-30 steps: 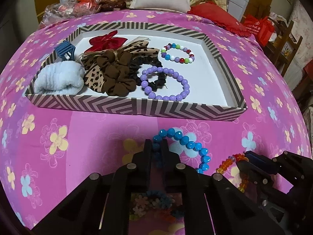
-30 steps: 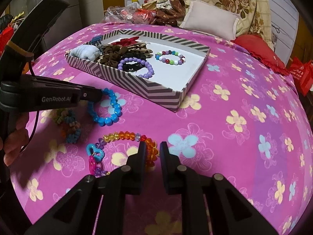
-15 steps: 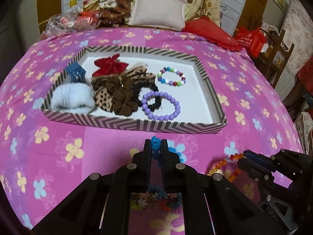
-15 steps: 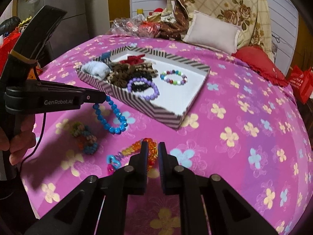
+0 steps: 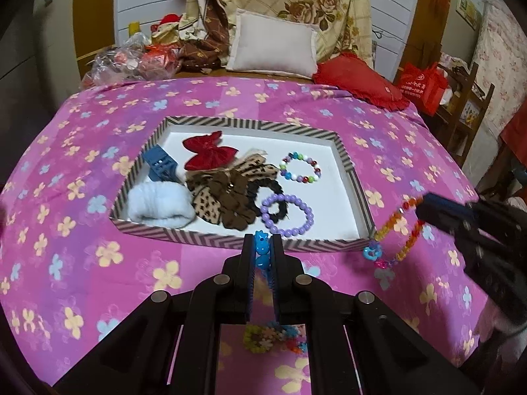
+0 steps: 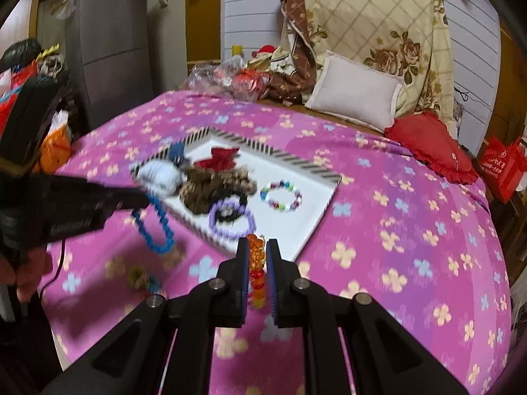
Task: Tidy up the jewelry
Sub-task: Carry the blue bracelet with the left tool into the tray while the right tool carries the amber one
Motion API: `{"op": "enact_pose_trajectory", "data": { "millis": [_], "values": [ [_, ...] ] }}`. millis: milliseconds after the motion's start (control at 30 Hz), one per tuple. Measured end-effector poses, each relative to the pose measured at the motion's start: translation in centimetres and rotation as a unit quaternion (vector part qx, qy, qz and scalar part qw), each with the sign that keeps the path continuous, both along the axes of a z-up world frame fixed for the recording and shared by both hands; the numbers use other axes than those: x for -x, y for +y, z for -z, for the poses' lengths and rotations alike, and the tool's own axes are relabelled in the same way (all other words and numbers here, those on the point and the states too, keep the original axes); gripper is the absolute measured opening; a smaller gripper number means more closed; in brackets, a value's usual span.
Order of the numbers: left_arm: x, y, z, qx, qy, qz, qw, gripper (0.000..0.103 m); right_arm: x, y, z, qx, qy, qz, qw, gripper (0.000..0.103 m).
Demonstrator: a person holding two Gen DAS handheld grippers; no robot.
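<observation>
Both bracelets had risen off the bed (image 5: 197, 105) since a second before: the left gripper (image 5: 262, 247) was clamped on the blue bracelet (image 6: 154, 220), the right gripper (image 6: 257, 253) on the orange bracelet (image 5: 400, 230), each dangling near the striped tray (image 5: 357, 191). That tray held a purple bracelet (image 5: 290, 215), a multicolored bracelet (image 5: 300, 168), scrunchies (image 5: 230, 194), a red bow (image 5: 207, 151), a blue clip (image 5: 160, 164) and a white fluffy band (image 5: 158, 204).

Not much legible here. The red bag (image 5: 425, 82) beside the bed carries a round emblem and lines of light print, too small to read; the same bag (image 6: 504, 168) is just as unclear from the right wrist. White lettering on the left gripper's (image 6: 145, 199) dark body is blurred beyond reading.
</observation>
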State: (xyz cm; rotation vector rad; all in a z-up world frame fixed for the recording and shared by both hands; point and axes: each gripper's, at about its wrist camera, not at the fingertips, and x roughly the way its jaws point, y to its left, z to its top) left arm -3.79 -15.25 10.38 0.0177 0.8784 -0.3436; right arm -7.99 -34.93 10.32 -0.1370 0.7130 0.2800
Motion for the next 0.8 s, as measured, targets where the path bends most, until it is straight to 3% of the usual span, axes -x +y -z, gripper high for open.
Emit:
{"op": "enact_pose_trajectory", "data": {
  "millis": [167, 400, 667, 733, 800],
  "values": [
    [-0.7, 0.7, -0.1, -0.008, -0.003, -0.009, 0.9999, 0.000, -3.9, 0.7, 1.1, -0.020, 0.026, -0.005, 0.999, 0.010],
    [-2.7, 0.9, -0.7, -0.023, -0.008, -0.014, 0.9996, 0.000, -9.4, 0.5, 5.4, 0.011, 0.075, 0.012, 0.997, 0.010],
    [-6.6, -1.9, -0.6, -0.044, -0.011, 0.001, 0.9990, 0.000, -12.7, -1.3, 8.0, 0.029, 0.083, 0.038, 0.995, 0.010],
    [-8.2, -2.9, -0.6, -0.041, -0.007, 0.003, 0.9991, 0.000, -12.5, -1.7, 7.7, 0.018, 0.077, 0.044, 0.996, 0.016],
    [-9.6, -3.8, -0.5, -0.035, 0.000, 0.008, 0.9993, 0.000, -11.8, -2.4, 7.2, -0.005, 0.069, 0.046, 0.997, 0.032]
  ]
}}
